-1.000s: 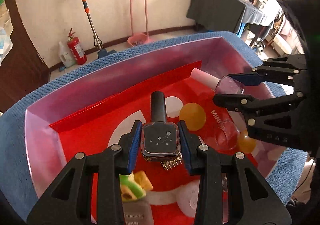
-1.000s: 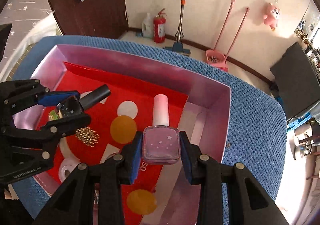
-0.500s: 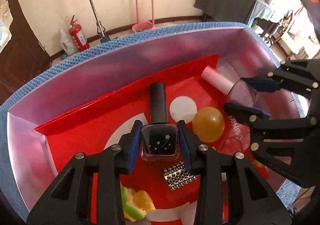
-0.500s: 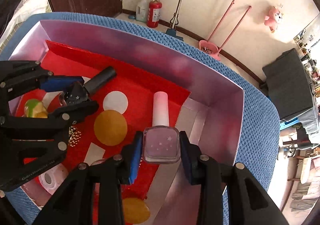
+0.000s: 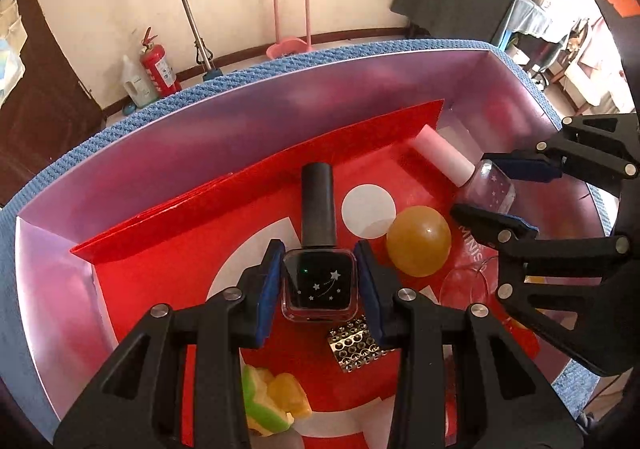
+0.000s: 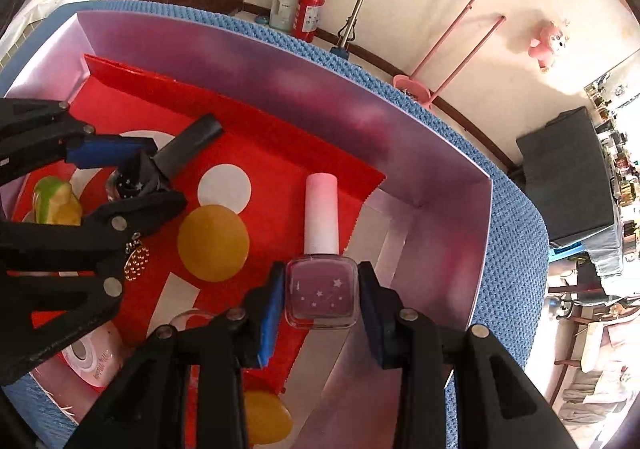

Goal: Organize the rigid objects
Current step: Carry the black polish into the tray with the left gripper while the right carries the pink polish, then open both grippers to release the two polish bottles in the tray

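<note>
Both nail polish bottles are going down into the box together: a second ago they rode higher above the red liner, and now the black bottle [image 5: 319, 285] sits low over it, its dark cap pointing straight ahead of the left gripper [image 5: 319, 287], while the pink bottle [image 6: 321, 294] hovers at the liner's torn edge, cap forward from the right gripper [image 6: 320, 295]. That reads as the placing stage, both bottles nearly at rest in the pink box [image 5: 168, 141], release not yet made. Left jaws are narrowed to bottle width, blue pads flat against the black bottle's two sides, pinching it firmly. Right jaws likewise clamp the pink bottle's glass body, pads on either flank. Just beyond the left jaws' right tip lies an amber ball [image 5: 418, 246]; under their near side, a studded gold square [image 5: 354, 343] and a yellow-green toy [image 5: 272, 401]. Whether either bottle touches the liner I cannot tell.
</note>
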### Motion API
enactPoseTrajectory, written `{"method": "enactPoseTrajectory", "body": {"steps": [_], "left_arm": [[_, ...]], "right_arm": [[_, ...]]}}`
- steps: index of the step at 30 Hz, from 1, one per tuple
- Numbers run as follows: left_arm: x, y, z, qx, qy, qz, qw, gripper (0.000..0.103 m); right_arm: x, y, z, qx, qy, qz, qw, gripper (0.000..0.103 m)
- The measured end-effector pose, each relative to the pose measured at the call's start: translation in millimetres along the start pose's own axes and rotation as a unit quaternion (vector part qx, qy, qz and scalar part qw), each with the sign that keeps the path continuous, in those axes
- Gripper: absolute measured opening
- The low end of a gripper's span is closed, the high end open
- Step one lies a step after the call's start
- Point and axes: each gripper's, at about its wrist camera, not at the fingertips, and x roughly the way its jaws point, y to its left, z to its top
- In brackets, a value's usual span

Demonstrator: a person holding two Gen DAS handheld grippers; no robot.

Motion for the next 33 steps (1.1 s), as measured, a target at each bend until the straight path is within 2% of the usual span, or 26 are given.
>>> {"method": "enactPoseTrajectory", "body": {"steps": [8,10,12,13,16,21,23,26,27,29,33], "left_arm": [[1,5,1,-0.012,0.001,-0.007,0.9999,0.035],[0,6,1,-0.013,-0.001,-0.010,0.9999,0.039],[-4,6,1,-0.014,-0.006,-0.012,0.9998,0.054],[-6,6,1,-0.015,-0.011,-0.012,0.9998,0.055],[-12,6,0,-0.014,-0.019,-0.015,0.9996,0.056],[-25,4,-7,-0.010,-0.031,-0.001,0.9995,0.056],[-31,4,-12,-0.012,-0.038,0.002,0.9992,0.056],[-44,3,-20,-0.015,-0.051,0.008,0.9986,0.056],[-49,3,-23,-0.016,-0.056,0.010,0.9982,0.060],[-62,3,-29,-0.018,-0.075,0.014,0.9969,0.068],[-90,-1,-45,-0.017,-0.118,0.028,0.9925,0.071]], "right_arm": [[0,2,-2,-0.003,0.000,-0.003,1.000,0.038],[-1,2,-3,-0.003,-0.001,-0.003,1.000,0.038],[-2,2,-2,-0.003,-0.001,-0.004,1.000,0.038],[-2,1,-2,-0.004,-0.001,-0.004,1.000,0.038],[-3,3,-3,-0.004,-0.001,-0.005,1.000,0.038],[-9,4,-5,-0.003,-0.007,-0.011,1.000,0.040],[-15,6,-5,-0.006,-0.013,-0.013,1.000,0.048],[-26,8,-5,-0.004,-0.026,-0.024,0.999,0.053],[-31,9,-6,-0.003,-0.031,-0.029,0.999,0.054],[-41,9,-10,-0.001,-0.043,-0.033,0.999,0.066],[-65,8,-19,0.006,-0.071,-0.041,0.997,0.071]]}}
